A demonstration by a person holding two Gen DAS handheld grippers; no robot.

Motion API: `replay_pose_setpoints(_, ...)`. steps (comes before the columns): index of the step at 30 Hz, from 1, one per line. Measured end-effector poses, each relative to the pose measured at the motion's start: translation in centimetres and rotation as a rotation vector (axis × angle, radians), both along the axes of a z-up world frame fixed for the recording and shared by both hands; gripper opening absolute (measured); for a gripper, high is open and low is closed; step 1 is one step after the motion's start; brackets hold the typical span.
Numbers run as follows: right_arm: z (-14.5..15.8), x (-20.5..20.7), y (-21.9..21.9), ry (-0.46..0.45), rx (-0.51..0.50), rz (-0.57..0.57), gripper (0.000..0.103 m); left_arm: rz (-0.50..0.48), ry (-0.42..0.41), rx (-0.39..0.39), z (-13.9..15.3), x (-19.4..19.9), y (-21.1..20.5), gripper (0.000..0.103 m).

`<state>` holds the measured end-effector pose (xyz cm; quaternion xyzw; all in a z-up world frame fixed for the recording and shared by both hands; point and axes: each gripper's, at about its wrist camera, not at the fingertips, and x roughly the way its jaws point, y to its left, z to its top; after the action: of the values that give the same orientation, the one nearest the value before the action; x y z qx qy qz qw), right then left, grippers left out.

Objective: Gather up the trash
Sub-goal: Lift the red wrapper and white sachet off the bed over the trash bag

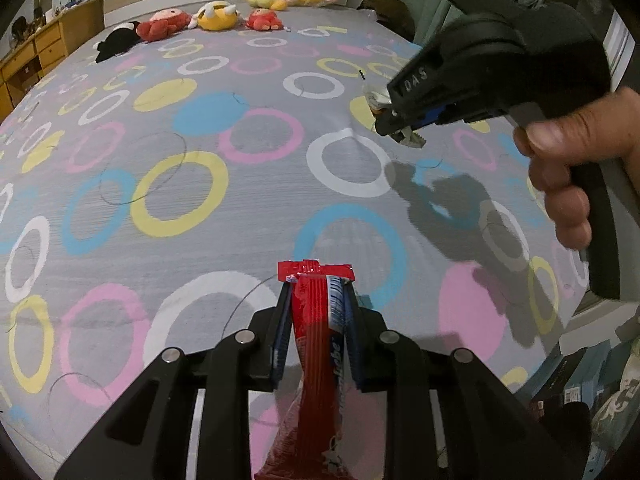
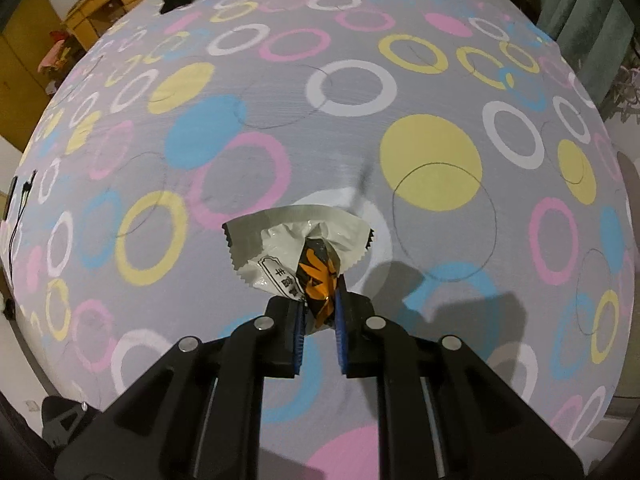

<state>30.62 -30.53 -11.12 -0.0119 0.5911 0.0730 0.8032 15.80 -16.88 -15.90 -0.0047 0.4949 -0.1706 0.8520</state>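
My left gripper (image 1: 316, 304) is shut on a red snack wrapper (image 1: 314, 340) that runs back between the fingers and hangs below them, above the bed. My right gripper (image 2: 320, 304) is shut on a white, orange and black snack wrapper (image 2: 296, 248), whose crumpled top fans out ahead of the fingers. In the left wrist view the right gripper (image 1: 404, 136) hangs above the bed at the right, held by a hand (image 1: 576, 168), with the wrapper (image 1: 376, 98) partly hidden behind it.
A grey bed sheet (image 1: 248, 200) with coloured rings fills both views. Several plush toys (image 1: 208, 16) lie along the headboard. A wooden dresser (image 1: 36, 52) stands at the left. The bed's right edge (image 1: 580, 312) drops to boxes on the floor.
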Motion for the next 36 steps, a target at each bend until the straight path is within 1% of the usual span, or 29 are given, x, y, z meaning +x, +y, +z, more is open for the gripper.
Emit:
replay_pose_setpoints(7, 2.4, -4.1, 1.3, -0.062, 0.022, 0.025, 0.013, 0.004, -0.007, -0.01, 0.7, -1.7, 1.1, 0.024)
replay_pose_setpoints(9, 3.0, -5.4, 1.6, -0.082, 0.012, 0.036, 0.013, 0.005, -0.01, -0.01, 0.9, -2.2, 1.3, 0.024)
replay_pose_setpoints(13, 4.2, -7.8, 2.0, -0.11, 0.033, 0.038, 0.013, 0.007, -0.02, -0.009, 1.5, -3.1, 1.7, 0.024)
replay_pose_setpoints(16, 5.3, -10.1, 2.4, -0.138, 0.05, 0.048, 0.013, 0.013, -0.028, -0.006, 2.2, -4.0, 2.0, 0.024)
replay_pose_setpoints(18, 6.1, -11.7, 2.8, -0.169, 0.037, 0.054, 0.013, 0.022, -0.027, -0.006, 2.6, -4.5, 2.3, 0.024)
replay_pose_setpoints(20, 6.8, -13.4, 2.9, -0.192, 0.054, 0.055, 0.013, 0.02, -0.03, -0.006, 3.0, -5.3, 2.4, 0.024)
replay_pose_setpoints(24, 8.1, -17.1, 3.1, -0.243, 0.066, 0.051, 0.013, 0.009, -0.053, 0.019, 3.7, -7.5, 2.7, 0.024)
replay_pose_setpoints(27, 8.6, -19.5, 3.0, -0.26, 0.086, 0.041, 0.013, 0.006, -0.056, 0.017, 3.8, -9.1, 3.1, 0.024)
replay_pose_setpoints(36, 8.5, -26.7, 3.8, -0.316, 0.05, 0.038, 0.013, -0.046, -0.063, 0.048, 3.3, -14.3, 3.6, 0.024)
